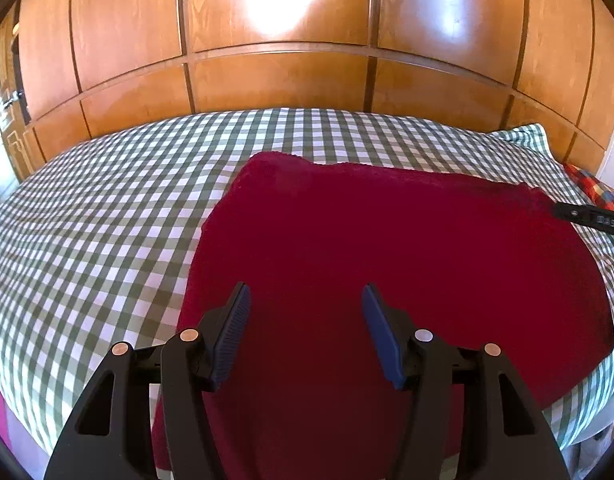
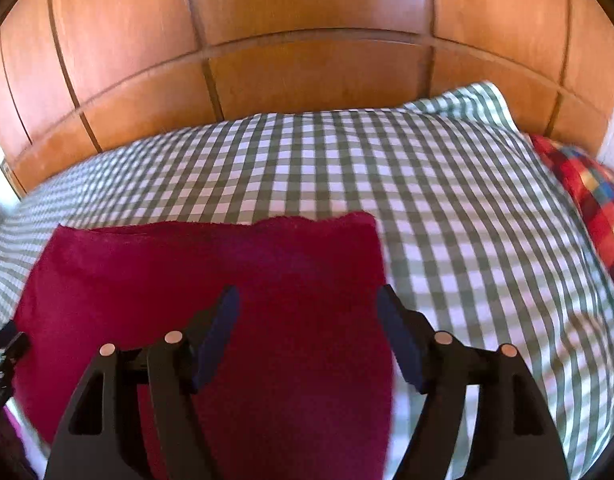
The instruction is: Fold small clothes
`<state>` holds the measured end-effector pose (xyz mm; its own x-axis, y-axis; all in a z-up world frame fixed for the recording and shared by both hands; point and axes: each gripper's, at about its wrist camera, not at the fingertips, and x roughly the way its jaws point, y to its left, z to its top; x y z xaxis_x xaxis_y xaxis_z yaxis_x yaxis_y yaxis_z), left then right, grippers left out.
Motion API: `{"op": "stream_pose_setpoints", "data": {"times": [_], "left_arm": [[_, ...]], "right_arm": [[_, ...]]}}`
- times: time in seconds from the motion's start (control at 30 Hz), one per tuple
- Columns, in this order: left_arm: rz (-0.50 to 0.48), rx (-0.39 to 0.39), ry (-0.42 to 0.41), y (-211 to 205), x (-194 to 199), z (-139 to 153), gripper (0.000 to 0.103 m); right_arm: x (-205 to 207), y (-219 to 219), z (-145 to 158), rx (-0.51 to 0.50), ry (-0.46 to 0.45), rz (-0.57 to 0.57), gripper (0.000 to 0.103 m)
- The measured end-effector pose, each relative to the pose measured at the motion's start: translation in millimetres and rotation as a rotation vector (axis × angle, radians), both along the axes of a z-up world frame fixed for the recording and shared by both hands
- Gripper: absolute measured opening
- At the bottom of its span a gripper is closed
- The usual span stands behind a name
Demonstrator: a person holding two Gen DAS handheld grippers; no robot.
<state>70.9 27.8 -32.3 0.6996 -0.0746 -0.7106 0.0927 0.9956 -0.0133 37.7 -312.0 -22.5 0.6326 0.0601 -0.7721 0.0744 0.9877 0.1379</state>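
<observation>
A dark red fleecy cloth [image 1: 387,248] lies flat on the green-and-white checked bed sheet [image 1: 91,232]. My left gripper [image 1: 306,300] hovers over the cloth's near left part, open, with nothing between its blue pads. In the right wrist view the same red cloth [image 2: 211,272] fills the lower left. My right gripper [image 2: 307,300] stands open above its right edge, pads apart from the fabric. The right gripper's black tip [image 1: 587,216] shows at the right edge of the left wrist view. The left gripper [image 2: 3,356] peeks in at the left edge of the right wrist view.
Wooden wardrobe panels [image 1: 283,80] rise behind the bed. A checked pillow [image 2: 467,108] lies at the far right, with a red multicoloured plaid cloth [image 2: 587,200] beside it. Bare sheet [image 2: 467,240] spreads right of the red cloth and left of it [image 1: 67,280].
</observation>
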Motion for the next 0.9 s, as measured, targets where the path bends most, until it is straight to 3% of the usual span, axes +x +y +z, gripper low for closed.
{"op": "stream_pose_setpoints", "data": {"times": [0.33, 0.5, 0.73, 0.9], "left_arm": [[-0.024, -0.001, 0.002, -4.4, -8.1, 0.6, 0.057], [-0.03, 0.001, 0.005, -5.1, -10.7, 0.2, 0.057], [-0.034, 0.006, 0.006, -5.4, -14.9, 0.4, 0.057], [-0.027, 0.004, 0.0, 6.1, -18.0, 5.7, 0.061]], "right_arm": [[-60.5, -57.1, -18.0, 0.245, 0.089, -0.076, 0.076], [-87.1, -65.8, -22.3, 0.445, 0.089, -0.064, 0.079], [-106.3, -43.0, -23.3, 0.415, 0.107, 0.005, 0.071], [-105.8, -33.9, -31.6, 0.396, 0.131, -0.007, 0.071]]}}
